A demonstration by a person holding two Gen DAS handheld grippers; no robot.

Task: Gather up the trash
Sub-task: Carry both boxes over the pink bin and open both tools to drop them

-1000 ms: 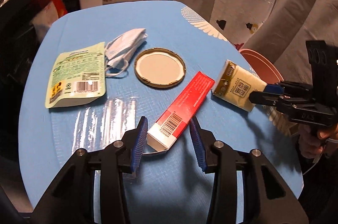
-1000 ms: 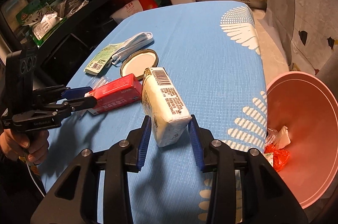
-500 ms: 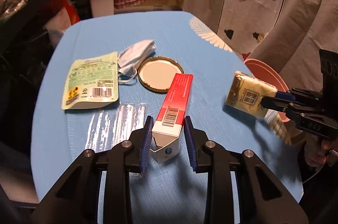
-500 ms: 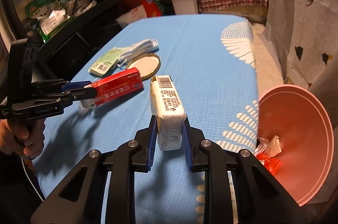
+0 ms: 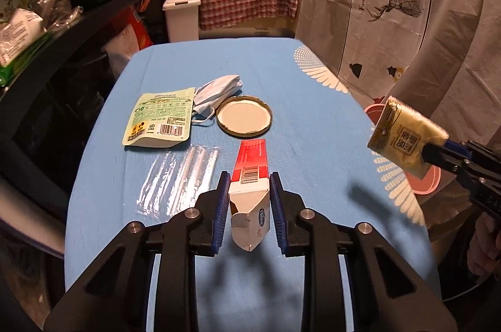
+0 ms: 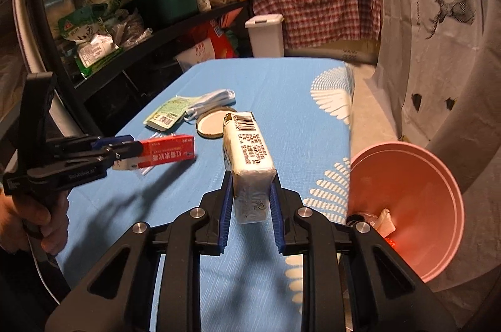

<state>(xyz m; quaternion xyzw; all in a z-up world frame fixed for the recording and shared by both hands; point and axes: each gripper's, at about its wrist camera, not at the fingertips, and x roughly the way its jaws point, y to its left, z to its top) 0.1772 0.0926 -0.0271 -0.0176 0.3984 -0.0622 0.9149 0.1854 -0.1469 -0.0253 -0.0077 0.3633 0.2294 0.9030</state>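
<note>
My left gripper (image 5: 247,206) is shut on a red and white carton (image 5: 250,172) and holds it above the blue table (image 5: 313,125). The carton also shows in the right wrist view (image 6: 166,155). My right gripper (image 6: 252,206) is shut on a cream tissue pack (image 6: 247,150), lifted above the table's right side; the pack also shows in the left wrist view (image 5: 404,137). A pink bin (image 6: 416,200) with some wrappers inside stands just right of the table, below the pack's level.
On the table lie a green pouch (image 5: 159,119), a face mask (image 5: 216,90), a gold-rimmed jar lid (image 5: 244,119) and clear plastic film (image 5: 178,178). A dark shelf with clutter (image 6: 94,28) runs along the left. A white lidded bin (image 5: 181,18) stands behind the table.
Both grippers closed on their items, the left on the carton and the right on the tissue pack, and both lifted them off the table.
</note>
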